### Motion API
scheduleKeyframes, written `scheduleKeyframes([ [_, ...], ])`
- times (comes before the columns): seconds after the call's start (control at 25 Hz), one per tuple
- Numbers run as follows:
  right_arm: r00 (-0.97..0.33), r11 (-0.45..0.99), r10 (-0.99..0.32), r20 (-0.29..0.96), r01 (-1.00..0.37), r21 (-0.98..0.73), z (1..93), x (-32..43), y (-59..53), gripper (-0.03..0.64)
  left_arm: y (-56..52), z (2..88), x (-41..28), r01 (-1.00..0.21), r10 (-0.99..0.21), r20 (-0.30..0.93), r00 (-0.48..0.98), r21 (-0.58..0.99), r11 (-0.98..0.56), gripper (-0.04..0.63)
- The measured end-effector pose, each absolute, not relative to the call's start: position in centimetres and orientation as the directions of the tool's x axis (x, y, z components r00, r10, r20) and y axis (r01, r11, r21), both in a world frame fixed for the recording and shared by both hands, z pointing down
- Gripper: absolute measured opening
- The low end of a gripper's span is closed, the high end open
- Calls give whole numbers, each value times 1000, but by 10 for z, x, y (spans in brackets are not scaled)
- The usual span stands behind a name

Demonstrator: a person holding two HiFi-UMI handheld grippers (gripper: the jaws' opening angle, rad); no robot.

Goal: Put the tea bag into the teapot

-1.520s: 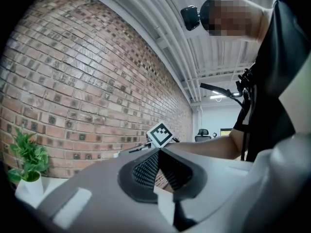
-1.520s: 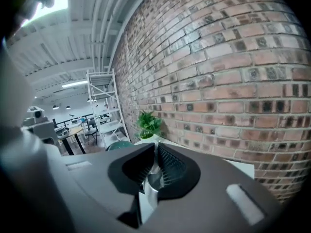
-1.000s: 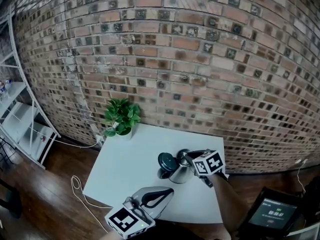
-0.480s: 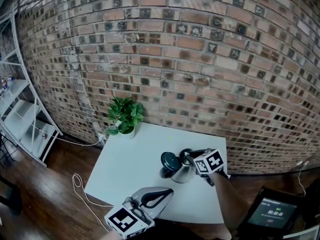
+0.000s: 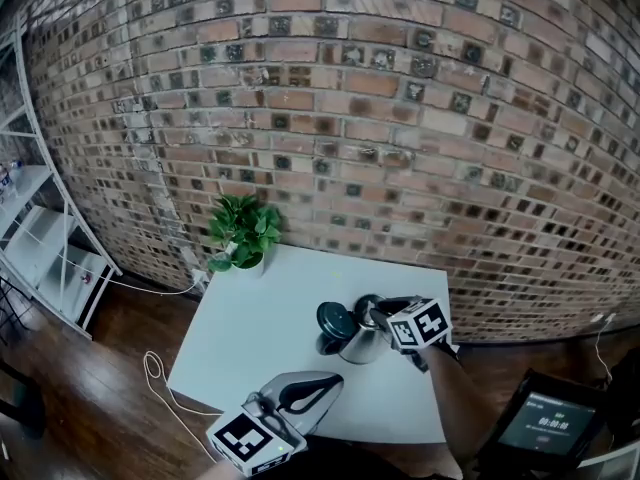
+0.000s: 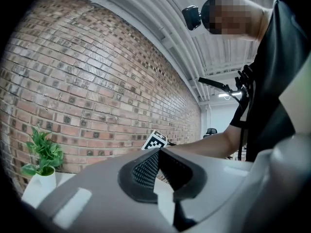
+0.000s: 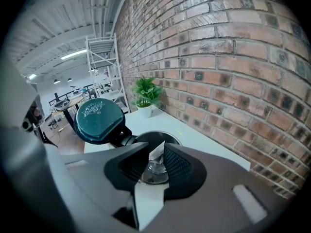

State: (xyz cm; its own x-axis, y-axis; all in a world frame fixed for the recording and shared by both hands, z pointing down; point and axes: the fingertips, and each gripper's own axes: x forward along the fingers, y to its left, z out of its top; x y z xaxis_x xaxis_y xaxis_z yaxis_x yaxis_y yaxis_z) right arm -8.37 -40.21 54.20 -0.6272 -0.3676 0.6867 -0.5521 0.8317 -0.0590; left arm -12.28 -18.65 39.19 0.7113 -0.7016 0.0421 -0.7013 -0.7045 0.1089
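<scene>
A steel teapot (image 5: pixel 360 345) stands on the white table (image 5: pixel 260 328) with its dark green lid (image 5: pixel 334 320) flipped open to the left. My right gripper (image 5: pixel 385 314) hovers at the pot's right rim. In the right gripper view it (image 7: pixel 156 147) is shut on a white tea bag (image 7: pixel 158 153), held just above the teapot's dark opening (image 7: pixel 146 139), with the lid (image 7: pixel 98 120) standing up at the left. My left gripper (image 5: pixel 328 380) rests low at the table's near edge, apart from the pot. Its jaws (image 6: pixel 158 152) are shut with nothing between them.
A small potted plant (image 5: pixel 243 234) sits at the table's far left corner, close to the brick wall (image 5: pixel 380 148). A white shelf rack (image 5: pixel 30 228) stands at the far left. A cable (image 5: pixel 155 373) loops on the wooden floor. A dark screen (image 5: pixel 545 426) sits at the lower right.
Nothing of note. The head view shifts slightly, and both grippers and the teapot keep their places.
</scene>
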Motion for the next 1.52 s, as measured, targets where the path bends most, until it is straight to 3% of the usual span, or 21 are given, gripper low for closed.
scheduleKeyframes([
  [0.36, -759, 786, -515, 398, -604, -133, 464, -49, -354, 94, -221, 481, -124, -673, -649, 179, 739, 183, -716, 2],
  [0.76, -662, 658, -647, 379, -735, -162, 465, 36, -300, 94, -296, 604, -126, -658, -576, 320, 752, 325, -679, 2],
  [1.08, -593, 582, -700, 397, -797, -164, 472, 65, -287, 94, -330, 613, -145, -680, -591, 337, 733, 312, -664, 3],
  [1.52, -621, 600, -678, 393, -777, -191, 475, 44, -292, 94, -353, 604, -180, -724, -644, 331, 690, 305, -619, 3],
])
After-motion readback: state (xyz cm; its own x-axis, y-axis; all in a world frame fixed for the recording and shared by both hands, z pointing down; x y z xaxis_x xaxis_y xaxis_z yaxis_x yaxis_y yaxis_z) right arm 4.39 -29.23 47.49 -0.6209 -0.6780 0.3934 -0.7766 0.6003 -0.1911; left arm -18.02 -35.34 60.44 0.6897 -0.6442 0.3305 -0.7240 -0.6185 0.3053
